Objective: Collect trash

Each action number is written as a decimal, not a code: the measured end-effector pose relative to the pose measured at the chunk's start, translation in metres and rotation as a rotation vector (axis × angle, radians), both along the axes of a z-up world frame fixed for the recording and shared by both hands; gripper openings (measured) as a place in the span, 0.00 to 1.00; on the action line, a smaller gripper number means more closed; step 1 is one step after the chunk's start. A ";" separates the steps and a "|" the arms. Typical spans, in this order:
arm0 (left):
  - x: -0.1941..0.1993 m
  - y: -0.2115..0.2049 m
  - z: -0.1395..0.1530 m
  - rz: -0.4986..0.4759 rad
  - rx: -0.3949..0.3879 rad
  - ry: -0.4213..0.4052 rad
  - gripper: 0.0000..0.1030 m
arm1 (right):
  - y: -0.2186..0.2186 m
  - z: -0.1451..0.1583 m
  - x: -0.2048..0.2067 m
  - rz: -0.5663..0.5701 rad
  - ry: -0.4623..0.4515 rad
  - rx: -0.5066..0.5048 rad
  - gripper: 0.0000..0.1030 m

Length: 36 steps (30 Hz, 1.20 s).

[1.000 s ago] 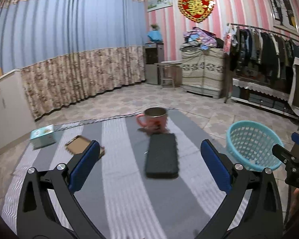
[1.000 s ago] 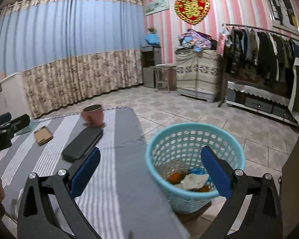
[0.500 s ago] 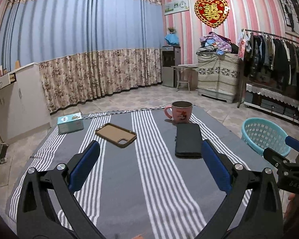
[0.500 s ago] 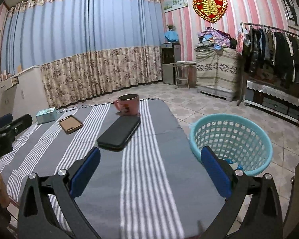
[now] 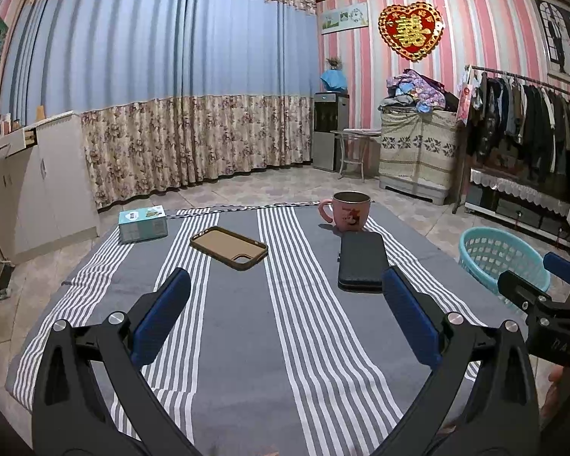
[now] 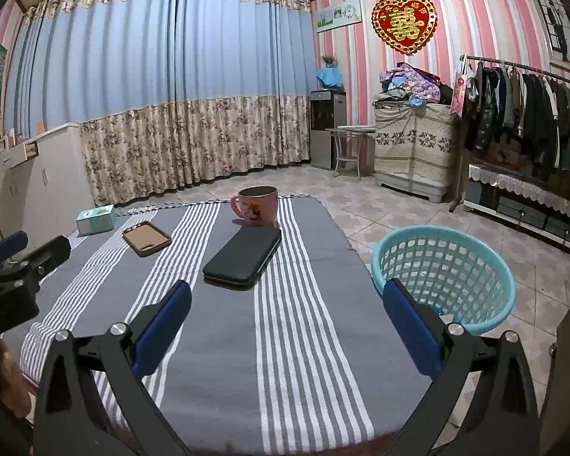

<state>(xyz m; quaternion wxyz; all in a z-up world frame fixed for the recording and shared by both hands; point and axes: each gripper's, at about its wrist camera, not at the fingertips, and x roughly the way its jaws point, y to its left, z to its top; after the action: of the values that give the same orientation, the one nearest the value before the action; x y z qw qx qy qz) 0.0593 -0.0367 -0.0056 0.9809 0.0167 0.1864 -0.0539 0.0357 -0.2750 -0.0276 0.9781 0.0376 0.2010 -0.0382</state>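
Note:
A light blue plastic basket (image 6: 442, 271) stands beside the right edge of the table; a little of its contents shows at the bottom behind my right finger. It also shows in the left wrist view (image 5: 501, 256). My left gripper (image 5: 285, 311) is open and empty above the near part of the grey striped tablecloth (image 5: 247, 342). My right gripper (image 6: 287, 315) is open and empty above the cloth's near right part, left of the basket. No loose trash shows on the cloth.
On the cloth lie a pink mug (image 5: 349, 211), a black case (image 5: 361, 260), a brown phone case (image 5: 228, 247) and a small teal box (image 5: 142, 224). Curtains, a cabinet and a clothes rack (image 5: 532, 133) line the room.
Both grippers have pulled back and swung left, away from the basket. The whole table now shows in both views. Both stay open and empty.

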 end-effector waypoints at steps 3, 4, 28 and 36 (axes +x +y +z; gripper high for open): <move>-0.002 0.002 -0.001 0.003 -0.012 0.006 0.95 | 0.004 0.001 -0.001 0.005 -0.004 -0.005 0.96; -0.002 0.002 -0.001 0.005 -0.011 0.007 0.95 | 0.006 0.001 -0.002 0.006 -0.003 -0.011 0.96; -0.008 0.006 0.003 0.013 -0.009 -0.018 0.95 | 0.019 0.007 -0.008 0.004 -0.019 -0.034 0.96; -0.009 0.007 0.005 0.019 -0.001 -0.021 0.95 | 0.019 0.008 -0.008 0.005 -0.020 -0.036 0.96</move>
<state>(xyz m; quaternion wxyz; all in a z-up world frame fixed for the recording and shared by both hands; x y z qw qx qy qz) 0.0508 -0.0298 -0.0007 0.9832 0.0150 0.1764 -0.0443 0.0272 -0.2555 -0.0197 0.9807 0.0201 0.1906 -0.0388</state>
